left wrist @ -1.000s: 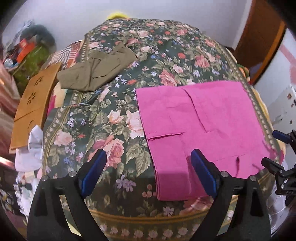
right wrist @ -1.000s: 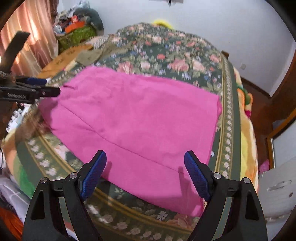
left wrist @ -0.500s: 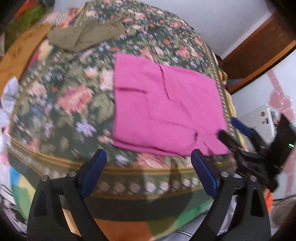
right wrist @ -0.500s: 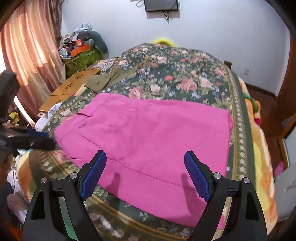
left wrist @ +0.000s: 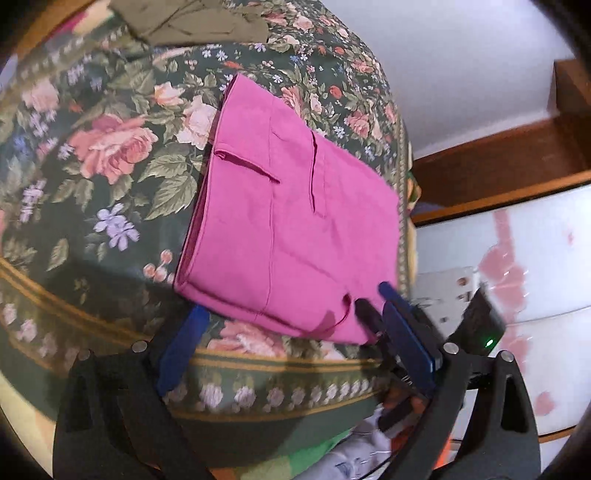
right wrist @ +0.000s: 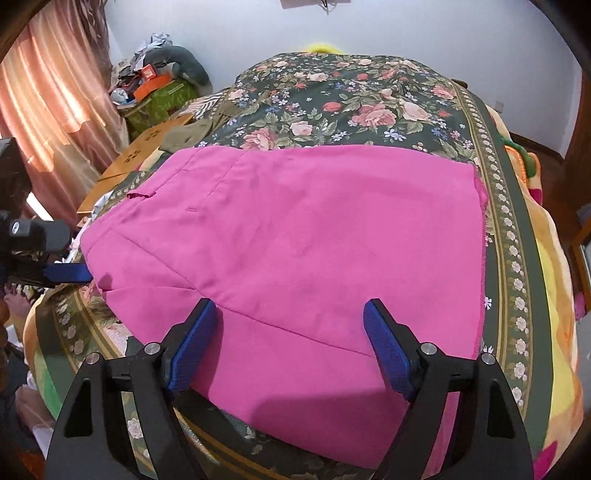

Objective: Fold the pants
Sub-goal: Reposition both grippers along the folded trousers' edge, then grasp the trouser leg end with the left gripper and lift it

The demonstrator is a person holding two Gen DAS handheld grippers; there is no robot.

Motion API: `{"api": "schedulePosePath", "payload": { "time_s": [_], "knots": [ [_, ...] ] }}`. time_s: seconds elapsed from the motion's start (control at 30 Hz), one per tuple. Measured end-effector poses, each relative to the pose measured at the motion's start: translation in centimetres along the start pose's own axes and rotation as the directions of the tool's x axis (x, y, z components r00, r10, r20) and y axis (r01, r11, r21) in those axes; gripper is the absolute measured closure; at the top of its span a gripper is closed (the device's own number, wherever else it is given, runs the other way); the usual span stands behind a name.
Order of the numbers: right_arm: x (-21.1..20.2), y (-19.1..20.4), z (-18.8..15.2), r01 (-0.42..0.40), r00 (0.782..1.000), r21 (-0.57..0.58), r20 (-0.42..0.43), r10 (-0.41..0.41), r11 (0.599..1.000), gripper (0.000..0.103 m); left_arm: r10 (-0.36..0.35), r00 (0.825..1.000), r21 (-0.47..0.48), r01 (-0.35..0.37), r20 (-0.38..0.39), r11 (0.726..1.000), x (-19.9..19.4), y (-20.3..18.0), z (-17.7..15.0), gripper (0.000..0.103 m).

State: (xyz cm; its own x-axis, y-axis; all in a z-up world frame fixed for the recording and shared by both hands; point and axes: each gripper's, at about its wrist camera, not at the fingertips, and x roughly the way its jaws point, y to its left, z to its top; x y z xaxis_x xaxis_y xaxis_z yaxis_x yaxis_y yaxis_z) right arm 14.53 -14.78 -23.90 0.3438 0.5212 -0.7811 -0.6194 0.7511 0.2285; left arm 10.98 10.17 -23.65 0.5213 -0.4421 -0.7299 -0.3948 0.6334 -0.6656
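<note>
Left wrist view: the pink pants [left wrist: 295, 221], already folded into a rough rectangle, lie at centre frame on the floral bedspread [left wrist: 103, 155]. The left gripper [left wrist: 291, 332] hangs at the bottom with its jaws spread, gripping nothing, its left pad just off the cloth's lower left corner. The right gripper [left wrist: 373, 306] pokes in at lower right, by the pants' lower right corner. An olive garment [left wrist: 199, 26] lies at the top edge.

Right wrist view: the pants [right wrist: 295, 240] fill the middle, their near edge draping toward the bottom. The right gripper [right wrist: 291, 332] sits over that edge, jaws closing slightly but apart, no cloth pinched.

This looks like the approach for another fold. Next, each gripper must pinch all layers at its corner, then lift together and carry the edge over evenly.
</note>
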Motion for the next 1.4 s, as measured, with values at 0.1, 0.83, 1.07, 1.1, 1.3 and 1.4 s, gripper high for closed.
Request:
{"api": "schedulePosePath", "payload": {
  "time_s": [0.1, 0.83, 1.07, 1.1, 1.3, 1.4],
  "knots": [
    [0.1, 0.0, 0.1, -0.006, 1.0, -0.001, 0.002, 0.006, 1.0, 0.024, -0.018, 1.0, -0.018, 0.018, 0.008, 1.0, 0.3, 0.2, 0.4, 0.01],
    [-2.9, -3.0, -3.2, 0.046, 0.999, 0.088, 0.014, -0.048, 0.995, 0.026, 0.446, 0.788, 0.401, -0.605, 0.424, 0.687, -0.3, -5.7, -1.4, 0.087],
    [-3.9, -4.4, -4.6, 0.04, 0.998, 0.168, 0.036, -0.047, 0.985, 0.026, 0.367, 0.763, 0.521, -0.637, 0.532, 0.569, -1.0, -10.8, -2.5, 0.087],
    [-3.9, -4.4, -4.7, 0.036, 0.998, 0.174, 0.036, -0.043, 0.984, 0.026, 0.354, 0.771, 0.534, -0.627, 0.529, 0.568, -0.9, -11.4, -2.5, 0.087],
    [-3.9, -4.5, -4.6, 0.038, 0.998, 0.176, 0.036, -0.045, 0.984, 0.026, 0.211, 0.903, 0.648, -0.418, 0.376, 0.637, 0.6, -15.8, -2.5, 0.089],
    [-4.3, -4.3, -4.4, 0.049, 0.998, 0.157, 0.036, -0.056, 0.986, 0.026, 0.178, 0.944, 0.672, -0.323, 0.277, 0.667, 2.4, -17.4, -2.4, 0.09]
  ]
}}
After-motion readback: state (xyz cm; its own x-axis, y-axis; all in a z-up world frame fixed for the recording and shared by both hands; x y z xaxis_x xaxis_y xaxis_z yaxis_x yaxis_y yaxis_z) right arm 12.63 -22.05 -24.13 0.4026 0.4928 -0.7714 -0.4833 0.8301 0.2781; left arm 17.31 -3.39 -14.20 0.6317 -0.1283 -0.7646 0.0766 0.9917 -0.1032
